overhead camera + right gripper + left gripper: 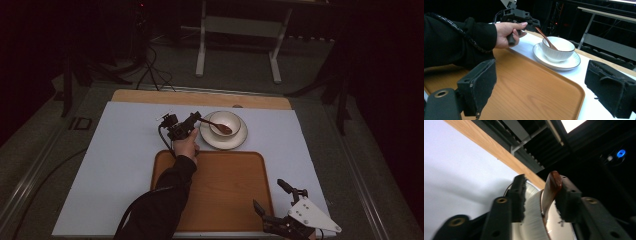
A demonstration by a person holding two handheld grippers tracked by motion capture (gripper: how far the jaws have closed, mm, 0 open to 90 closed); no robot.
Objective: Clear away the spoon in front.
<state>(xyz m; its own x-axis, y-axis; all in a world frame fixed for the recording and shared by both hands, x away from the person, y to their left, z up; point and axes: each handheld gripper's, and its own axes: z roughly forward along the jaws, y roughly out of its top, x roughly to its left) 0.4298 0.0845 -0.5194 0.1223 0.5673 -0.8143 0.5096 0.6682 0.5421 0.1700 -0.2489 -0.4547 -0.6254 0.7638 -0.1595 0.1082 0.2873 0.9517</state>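
The left tongs (196, 120), jaws parted around the wooden spoon's handle (550, 191), should close squarely before lifting, while the right tongs (274, 197) wait wide open and empty.

Dim room w/ dark vignetted edges, white mat (125, 165) lit from above; left gripper view blurred close-up.

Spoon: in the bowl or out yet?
In. The spoon leans in the bowl on its plate; the left tongs reach its handle end, their grip unclear.
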